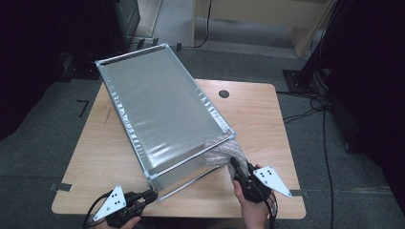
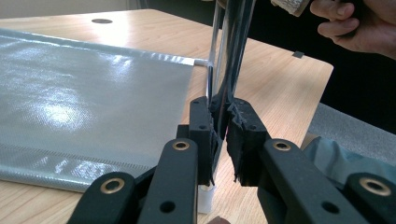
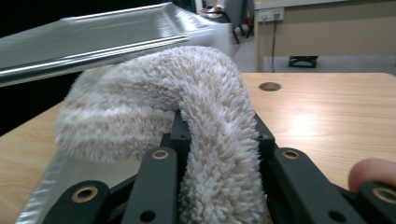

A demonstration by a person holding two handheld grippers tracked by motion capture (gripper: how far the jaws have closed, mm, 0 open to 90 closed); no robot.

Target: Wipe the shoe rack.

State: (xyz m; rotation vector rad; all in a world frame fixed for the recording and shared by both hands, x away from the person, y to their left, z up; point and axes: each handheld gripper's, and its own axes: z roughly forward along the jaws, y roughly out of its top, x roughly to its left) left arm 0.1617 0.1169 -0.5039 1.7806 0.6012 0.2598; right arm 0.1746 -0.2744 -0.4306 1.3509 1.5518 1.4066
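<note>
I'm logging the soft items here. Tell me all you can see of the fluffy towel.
The fluffy towel is cream-white with a thick, shaggy pile. It is bunched and bent over in an arch, clamped between the right gripper jaws. It sits at the silver bag's open near corner, above the wooden table.

The left gripper (image 2: pixel 219 128) has its black jaws pinched tight on the upright edge of a silver bag's lid (image 2: pixel 229 56), the bag's shiny base (image 2: pixel 84 112) spreads flat over the wooden table (image 2: pixel 275 79), and a hand (image 2: pixel 355 23) hovers at the top right.
</note>
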